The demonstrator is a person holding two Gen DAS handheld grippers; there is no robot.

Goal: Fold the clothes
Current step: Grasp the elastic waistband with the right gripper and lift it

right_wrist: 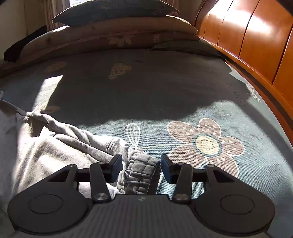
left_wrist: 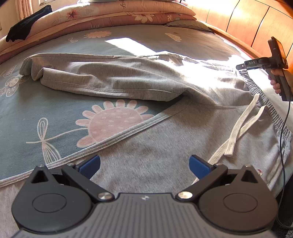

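Grey sweatpants point(left_wrist: 146, 80) lie spread on the bed, one leg reaching far left, the other leg point(left_wrist: 146, 157) running toward me. White drawstrings point(left_wrist: 243, 120) trail from the elastic waistband point(left_wrist: 256, 91) at the right. My left gripper point(left_wrist: 144, 165) is wide open just above the near leg, nothing between its blue pads. My right gripper point(left_wrist: 242, 66), held by a hand, sits at the waistband's far end. In the right wrist view, the right gripper point(right_wrist: 141, 168) stands partly open with the bunched waistband point(right_wrist: 141, 174) between its fingers, narrow gaps on both sides.
The bed has a blue floral sheet point(right_wrist: 183, 91). Folded quilts and pillows point(left_wrist: 119, 14) are stacked at the far end, with a black garment point(left_wrist: 25, 27) on them. A wooden headboard point(right_wrist: 256, 40) runs along the right. A black cable point(left_wrist: 283, 146) hangs at the right edge.
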